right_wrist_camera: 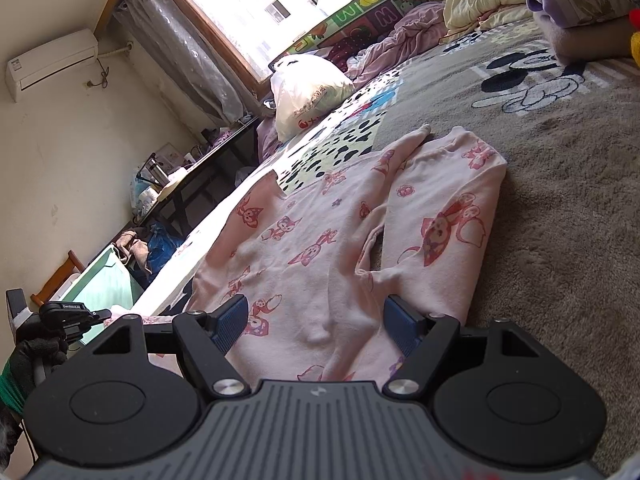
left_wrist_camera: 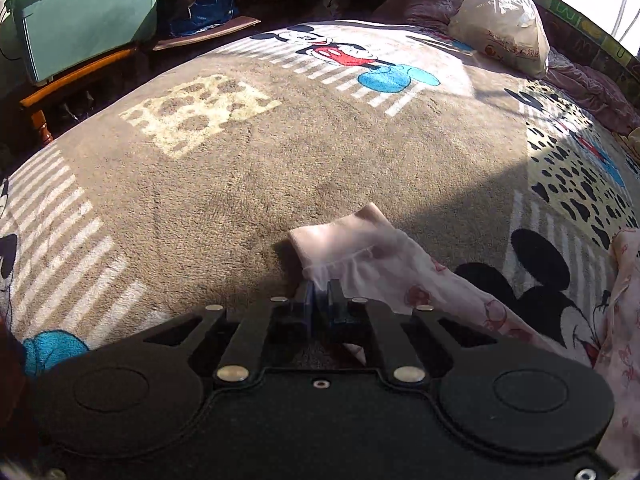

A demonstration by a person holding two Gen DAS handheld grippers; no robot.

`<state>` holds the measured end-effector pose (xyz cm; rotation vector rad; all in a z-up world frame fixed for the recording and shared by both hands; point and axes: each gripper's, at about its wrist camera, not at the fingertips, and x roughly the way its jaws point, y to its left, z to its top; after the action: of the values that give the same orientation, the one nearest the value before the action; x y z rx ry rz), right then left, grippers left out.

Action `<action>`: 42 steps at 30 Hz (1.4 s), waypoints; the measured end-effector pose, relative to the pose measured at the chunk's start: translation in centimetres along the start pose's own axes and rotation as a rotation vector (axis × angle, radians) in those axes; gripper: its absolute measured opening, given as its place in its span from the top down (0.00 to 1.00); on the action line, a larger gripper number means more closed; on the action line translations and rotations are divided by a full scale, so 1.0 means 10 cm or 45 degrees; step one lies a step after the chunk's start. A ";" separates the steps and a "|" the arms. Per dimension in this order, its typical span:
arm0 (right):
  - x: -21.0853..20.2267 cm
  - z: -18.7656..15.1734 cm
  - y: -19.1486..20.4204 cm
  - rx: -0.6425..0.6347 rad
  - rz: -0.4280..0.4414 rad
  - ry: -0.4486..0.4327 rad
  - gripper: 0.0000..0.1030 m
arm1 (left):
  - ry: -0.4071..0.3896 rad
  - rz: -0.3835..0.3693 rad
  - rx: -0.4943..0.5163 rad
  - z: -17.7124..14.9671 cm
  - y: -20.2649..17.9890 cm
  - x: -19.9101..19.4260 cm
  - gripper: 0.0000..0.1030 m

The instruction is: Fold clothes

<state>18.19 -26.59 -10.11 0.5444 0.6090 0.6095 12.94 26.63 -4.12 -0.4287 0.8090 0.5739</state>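
A pale pink garment with red cartoon prints (right_wrist_camera: 320, 232) lies spread on the Mickey Mouse blanket (right_wrist_camera: 560, 208), one side folded over. My right gripper (right_wrist_camera: 316, 324) is open and empty, its blue pads (right_wrist_camera: 230, 324) hovering just above the near end of the garment. In the left wrist view my left gripper (left_wrist_camera: 321, 294) is shut on the cuff end of the garment's sleeve (left_wrist_camera: 352, 248), which trails to the right toward the rest of the garment (left_wrist_camera: 624, 320). The left gripper also shows at the left edge of the right wrist view (right_wrist_camera: 80, 312).
A white plastic bag (left_wrist_camera: 504, 36) and crumpled pink bedding (left_wrist_camera: 588, 88) lie at the far side of the blanket (left_wrist_camera: 280, 168). A green storage bin (left_wrist_camera: 84, 12) stands on a wooden chair off the bed's left edge. A desk and window line the wall.
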 end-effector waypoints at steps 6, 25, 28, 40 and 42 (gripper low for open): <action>-0.01 0.00 -0.01 0.002 0.004 0.000 0.27 | -0.059 -0.047 -0.155 0.05 0.13 0.01 0.53; -0.05 0.02 -0.05 -0.013 -0.003 0.012 0.26 | -0.348 0.046 0.472 -0.04 -0.94 -0.34 0.54; -0.06 0.01 -0.02 -0.030 -0.018 0.013 0.26 | -0.317 -0.305 0.562 -0.14 -1.46 -0.33 0.66; -0.16 0.14 -0.04 0.003 -0.046 -0.046 0.27 | -0.057 -0.522 0.212 0.20 -2.24 0.54 0.69; -0.20 0.18 -0.08 0.011 -0.059 -0.071 0.27 | -0.058 -0.645 0.232 0.24 -2.24 0.49 0.69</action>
<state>18.37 -29.01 -8.61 0.5527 0.5701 0.5465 30.94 12.29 -3.30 -0.4303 0.6680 0.0382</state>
